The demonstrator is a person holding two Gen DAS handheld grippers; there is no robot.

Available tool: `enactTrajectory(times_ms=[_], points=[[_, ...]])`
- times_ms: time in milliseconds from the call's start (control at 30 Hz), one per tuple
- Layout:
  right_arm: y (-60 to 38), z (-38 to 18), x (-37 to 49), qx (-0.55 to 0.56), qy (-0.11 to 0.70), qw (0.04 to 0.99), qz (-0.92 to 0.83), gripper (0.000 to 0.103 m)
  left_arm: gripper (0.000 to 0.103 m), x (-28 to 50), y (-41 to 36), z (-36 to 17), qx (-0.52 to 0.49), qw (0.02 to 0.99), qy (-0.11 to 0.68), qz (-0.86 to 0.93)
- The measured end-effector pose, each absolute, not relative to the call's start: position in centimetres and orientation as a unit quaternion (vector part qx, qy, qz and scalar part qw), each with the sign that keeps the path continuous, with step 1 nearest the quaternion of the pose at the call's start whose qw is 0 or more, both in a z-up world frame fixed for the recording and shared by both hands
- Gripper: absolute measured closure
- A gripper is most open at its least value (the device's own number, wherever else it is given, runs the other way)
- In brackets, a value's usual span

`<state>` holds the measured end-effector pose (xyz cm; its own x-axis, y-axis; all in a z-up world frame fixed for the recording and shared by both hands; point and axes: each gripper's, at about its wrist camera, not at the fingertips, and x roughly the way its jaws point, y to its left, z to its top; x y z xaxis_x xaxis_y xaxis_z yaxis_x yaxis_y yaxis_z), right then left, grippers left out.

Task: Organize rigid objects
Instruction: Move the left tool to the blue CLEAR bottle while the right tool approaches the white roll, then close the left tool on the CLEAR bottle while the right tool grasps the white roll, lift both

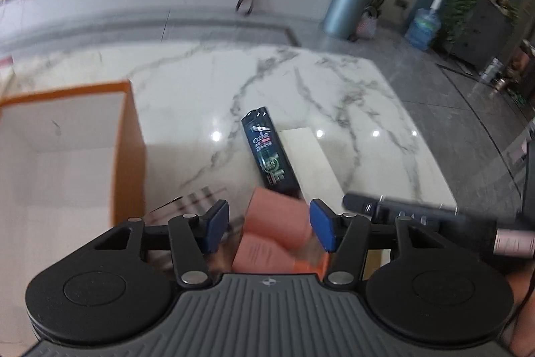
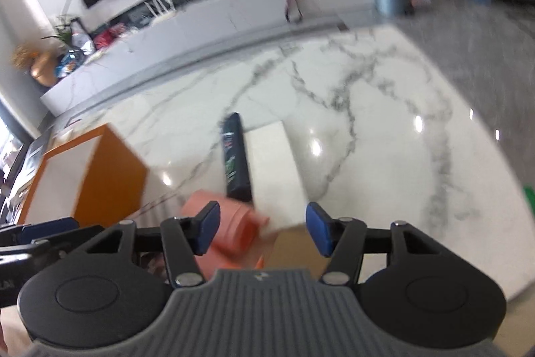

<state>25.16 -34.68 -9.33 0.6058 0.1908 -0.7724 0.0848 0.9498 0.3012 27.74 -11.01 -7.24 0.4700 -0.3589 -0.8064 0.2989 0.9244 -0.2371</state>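
Below, both claws [image 1: 269, 228] [image 2: 262, 230] gape over a glossy dark bottle [image 1: 271, 151] on marble [image 1: 367, 96].

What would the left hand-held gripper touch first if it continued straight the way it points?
Probably the pink box, lying right between and ahead of the left hand-held gripper; the dark bottle lies beyond it. Blur leaves depth uncertain.

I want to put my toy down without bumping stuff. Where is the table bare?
Bare marble table spreads right of the white box, out to the table's edge, and beyond the black bottle toward the far edge. A narrower bare strip lies between the orange box and the bottle. It is crowded near the grippers, around the pink box.
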Motion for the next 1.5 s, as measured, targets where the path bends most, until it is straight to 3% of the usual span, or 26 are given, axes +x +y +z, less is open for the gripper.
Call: enactTrajectory(times_ms=[233,400,433,467,633,767,800,900,1200,1367,1500], points=[[-35.5,-13.4,32.4,0.133,0.481,0.866,0.025,0.045,0.037,35.5,-14.7,-12.0,-0.024,0.833,0.528,-0.163],[-36.9,-16.4,34.6,0.186,0.506,0.841,0.045,0.046,0.033,39.3,-16.0,-15.0,-0.026,0.808,0.57,-0.146],[-36.9,-16.8,34.6,0.197,0.504,0.839,0.055,0.041,0.033,39.6,-16.0,-15.4,-0.025,0.805,0.574,-0.144],[-36.8,-16.9,34.8,0.198,0.499,0.841,0.069,0.041,0.028,39.9,-16.0,-15.7,-0.026,0.805,0.574,-0.15],[-36.0,-17.0,35.3,0.169,0.474,0.859,0.099,0.043,0.023,41.2,-16.7,-16.8,-0.023,0.796,0.586,-0.148],[-35.8,-17.0,35.6,0.147,0.463,0.868,0.106,0.046,0.031,41.8,-17.5,-16.9,-0.008,0.793,0.59,-0.15],[-36.0,-16.9,35.8,0.148,0.463,0.867,0.108,0.048,0.043,41.9,-17.8,-17.0,0.0,0.793,0.592,-0.144],[-37.6,-17.1,35.9,0.175,0.468,0.861,0.095,0.052,0.057,41.7,-18.8,-17.8,0.048,0.785,0.606,-0.123],[-40.4,-17.7,35.3,0.253,0.459,0.848,0.078,0.058,0.062,40.7,-18.4,-17.4,0.055,0.797,0.586,-0.137],[-39.9,-16.1,34.4,0.238,0.427,0.869,0.072,0.073,0.063,40.0,-18.3,-15.6,0.034,0.811,0.566,-0.147],[-39.6,-15.8,34.2,0.231,0.417,0.877,0.063,0.073,0.064,39.4,-18.0,-14.0,0.029,0.821,0.55,-0.15]])
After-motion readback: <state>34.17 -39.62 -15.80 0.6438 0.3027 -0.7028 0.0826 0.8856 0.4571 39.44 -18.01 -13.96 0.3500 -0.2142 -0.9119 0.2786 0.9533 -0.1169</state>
